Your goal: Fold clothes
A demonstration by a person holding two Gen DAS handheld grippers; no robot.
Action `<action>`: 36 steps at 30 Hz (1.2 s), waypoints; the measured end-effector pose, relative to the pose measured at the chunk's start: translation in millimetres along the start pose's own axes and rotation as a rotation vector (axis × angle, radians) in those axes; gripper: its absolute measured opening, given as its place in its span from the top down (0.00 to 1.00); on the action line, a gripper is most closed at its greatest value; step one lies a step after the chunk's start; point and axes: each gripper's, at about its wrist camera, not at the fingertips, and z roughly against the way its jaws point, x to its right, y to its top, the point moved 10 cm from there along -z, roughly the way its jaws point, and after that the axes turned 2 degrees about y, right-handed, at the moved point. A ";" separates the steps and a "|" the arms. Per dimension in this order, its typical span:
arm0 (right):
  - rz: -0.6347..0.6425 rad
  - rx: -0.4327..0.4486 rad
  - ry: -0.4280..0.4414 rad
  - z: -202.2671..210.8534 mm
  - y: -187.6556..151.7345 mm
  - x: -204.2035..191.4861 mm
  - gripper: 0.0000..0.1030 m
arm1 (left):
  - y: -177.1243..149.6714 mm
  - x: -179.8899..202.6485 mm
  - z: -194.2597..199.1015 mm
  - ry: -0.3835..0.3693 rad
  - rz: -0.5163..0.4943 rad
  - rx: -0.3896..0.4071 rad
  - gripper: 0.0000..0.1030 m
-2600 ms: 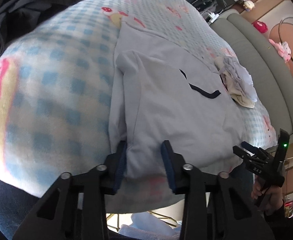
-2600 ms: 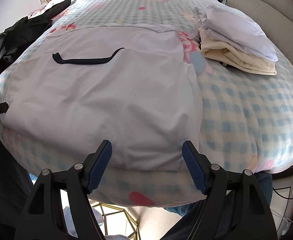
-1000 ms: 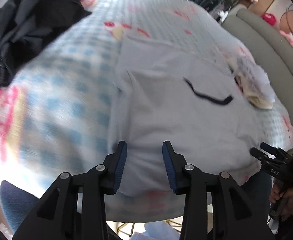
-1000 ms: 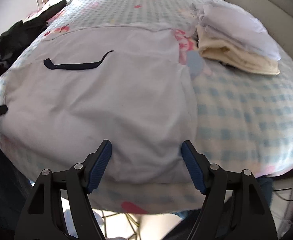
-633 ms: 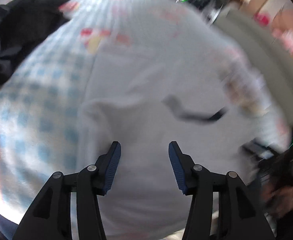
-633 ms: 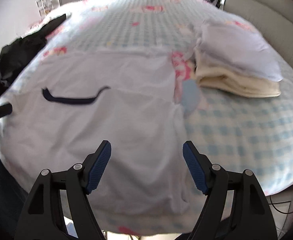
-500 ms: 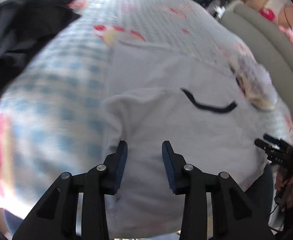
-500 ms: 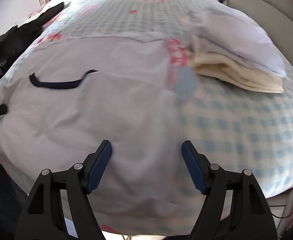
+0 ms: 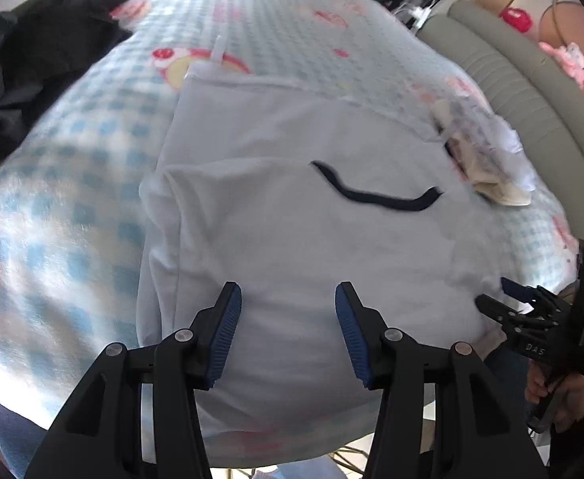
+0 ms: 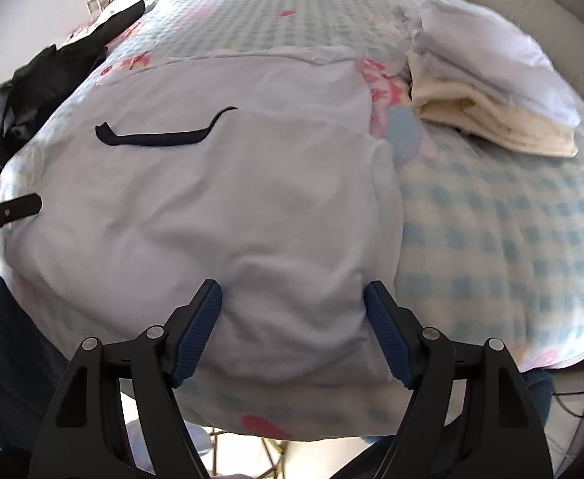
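Note:
A pale grey-white garment point(image 9: 292, 215) with a dark navy collar strip point(image 9: 375, 195) lies spread on the bed; it also shows in the right wrist view point(image 10: 220, 207), folded over itself. My left gripper point(image 9: 288, 319) is open over the garment's near left part, jaws apart with nothing between them. My right gripper point(image 10: 292, 319) is open wide over the garment's near right corner, also empty. The right gripper shows in the left wrist view point(image 9: 527, 315) at the bed's near right edge.
The bed has a blue-and-white checked blanket point(image 10: 491, 219) with pink prints. A stack of folded white and cream clothes point(image 10: 487, 95) sits at the right. A black garment point(image 9: 32, 60) lies heaped at the far left. A grey padded headboard point(image 9: 531, 92) runs along the right.
My left gripper's jaws have opened wider and now stand over the garment's middle instead of its left edge. My right gripper has stayed open and shifted slightly over the near right corner.

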 end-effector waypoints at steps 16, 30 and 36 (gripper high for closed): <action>-0.069 0.019 0.012 5.4 4.3 11.1 0.24 | -8.3 -14.4 16.8 0.011 0.025 0.019 0.49; -0.032 -0.012 -0.035 -3.4 -21.9 0.9 0.22 | -25.9 -41.8 33.4 0.110 0.071 0.051 0.54; -0.173 0.045 0.003 20.0 -21.1 24.9 0.23 | -37.2 -24.6 35.5 -0.080 0.108 0.025 0.52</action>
